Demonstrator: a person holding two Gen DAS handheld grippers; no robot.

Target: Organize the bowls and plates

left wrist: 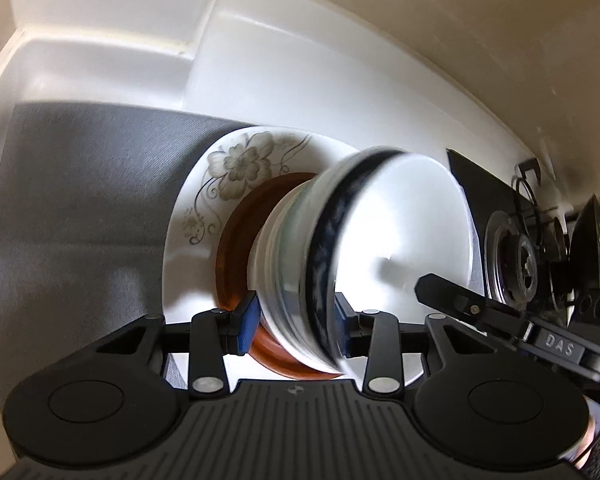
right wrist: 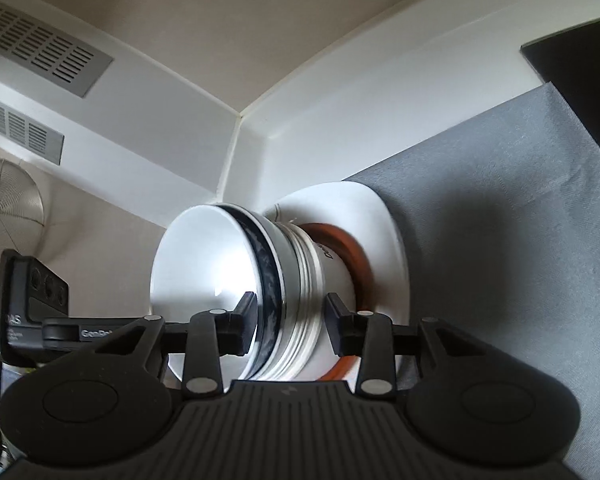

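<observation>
A stack of white bowls (left wrist: pixel 300 264) sits on a brown plate (left wrist: pixel 236 232), which lies on a white plate with a flower pattern (left wrist: pixel 204 184). The top bowl has a dark blue band (left wrist: pixel 324 240). My left gripper (left wrist: pixel 296 326) has its jaws on either side of the bowl stack, blue pads touching it. In the right wrist view the same bowl stack (right wrist: pixel 296 280) sits on the brown plate (right wrist: pixel 352 256) and the white plate (right wrist: pixel 380 216). My right gripper (right wrist: pixel 292 324) straddles the stack from the opposite side, one finger inside the top bowl.
The dishes rest on a grey mat (left wrist: pixel 80 208) (right wrist: pixel 500 240) on a white counter against a white wall corner (right wrist: pixel 240 120). A black stove with burner (left wrist: pixel 516 256) lies to the right. A metal fan (right wrist: pixel 8 200) and wall vents (right wrist: pixel 40 48) stand behind.
</observation>
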